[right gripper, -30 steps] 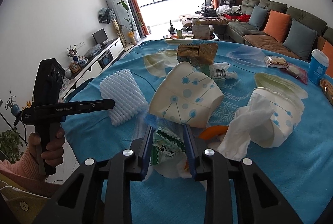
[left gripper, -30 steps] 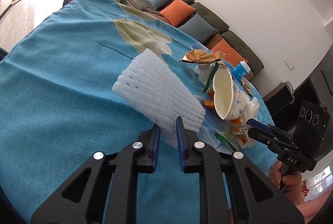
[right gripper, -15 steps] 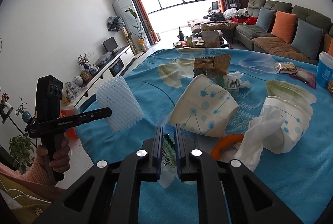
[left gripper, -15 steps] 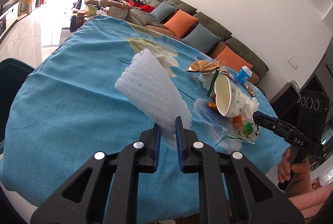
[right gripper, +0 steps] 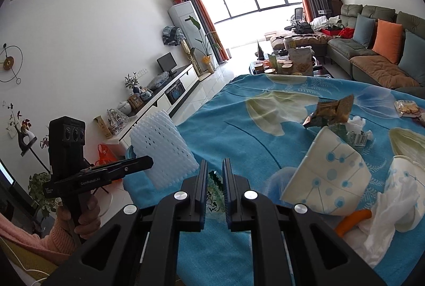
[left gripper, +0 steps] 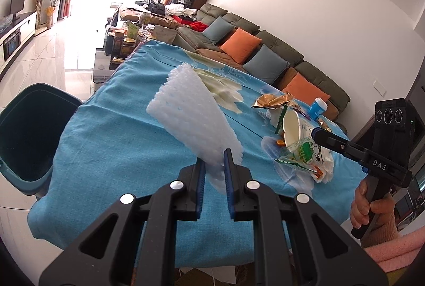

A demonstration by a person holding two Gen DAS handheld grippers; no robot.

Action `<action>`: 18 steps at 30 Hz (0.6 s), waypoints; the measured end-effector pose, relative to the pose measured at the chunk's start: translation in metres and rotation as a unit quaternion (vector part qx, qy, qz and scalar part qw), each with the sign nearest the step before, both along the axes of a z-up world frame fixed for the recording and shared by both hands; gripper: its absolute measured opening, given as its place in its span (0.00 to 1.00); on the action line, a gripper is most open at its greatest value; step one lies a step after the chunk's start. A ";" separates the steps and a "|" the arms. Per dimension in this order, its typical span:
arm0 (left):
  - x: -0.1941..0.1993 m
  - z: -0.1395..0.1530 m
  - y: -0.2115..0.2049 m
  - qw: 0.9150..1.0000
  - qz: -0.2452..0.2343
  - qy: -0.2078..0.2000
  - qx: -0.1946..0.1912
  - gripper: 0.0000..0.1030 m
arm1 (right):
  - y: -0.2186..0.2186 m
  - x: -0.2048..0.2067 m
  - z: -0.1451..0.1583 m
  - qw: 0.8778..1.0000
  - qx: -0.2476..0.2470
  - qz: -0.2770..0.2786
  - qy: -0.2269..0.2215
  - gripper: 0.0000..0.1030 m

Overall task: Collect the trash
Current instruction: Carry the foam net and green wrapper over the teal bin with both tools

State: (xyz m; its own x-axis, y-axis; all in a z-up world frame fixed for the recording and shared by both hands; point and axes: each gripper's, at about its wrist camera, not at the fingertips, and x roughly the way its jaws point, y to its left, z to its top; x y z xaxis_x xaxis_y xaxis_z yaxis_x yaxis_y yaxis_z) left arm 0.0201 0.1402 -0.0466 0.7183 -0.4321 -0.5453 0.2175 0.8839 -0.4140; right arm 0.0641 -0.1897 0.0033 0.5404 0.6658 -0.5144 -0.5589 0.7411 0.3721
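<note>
My left gripper (left gripper: 214, 160) is shut on the lower end of a white foam net sleeve (left gripper: 191, 113), which hangs tilted above the blue tablecloth (left gripper: 106, 153). The right wrist view shows the same sleeve (right gripper: 162, 150) at the left, off the table edge. My right gripper (right gripper: 215, 166) is shut on a green-and-white snack wrapper (right gripper: 213, 186), mostly hidden between its fingers. In the left wrist view that wrapper (left gripper: 305, 153) dangles from the right gripper (left gripper: 318, 133) above the cloth, in front of a tipped paper cup (left gripper: 292, 126).
A teal bin (left gripper: 29, 132) stands on the floor left of the table. On the cloth lie dotted paper cups (right gripper: 326, 179), crumpled tissue (right gripper: 382, 214), orange peel (right gripper: 353, 217), a gold wrapper (right gripper: 332, 110) and a blue-lidded cup (left gripper: 317, 108). A sofa runs behind.
The right gripper closed on the snack wrapper and lifted it off the pile. Both grippers rose and drew back from the table; the foam sleeve came up and the bin came into view.
</note>
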 end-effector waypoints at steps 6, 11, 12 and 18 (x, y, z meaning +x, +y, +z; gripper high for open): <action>-0.009 0.007 0.031 0.999 0.040 -0.007 0.002 0.14 | 0.035 0.014 0.005 0.999 0.009 0.035 -0.002 0.10; -0.014 0.010 0.063 0.997 0.079 -0.009 0.001 0.14 | 0.069 0.027 0.012 0.998 0.007 0.068 -0.008 0.10; -0.014 0.011 0.070 0.996 0.088 -0.009 0.001 0.14 | 0.076 0.030 0.012 0.997 0.008 0.075 -0.008 0.10; -0.022 0.015 0.110 0.990 0.137 -0.007 0.009 0.14 | 0.121 0.046 0.016 0.994 0.011 0.110 -0.010 0.10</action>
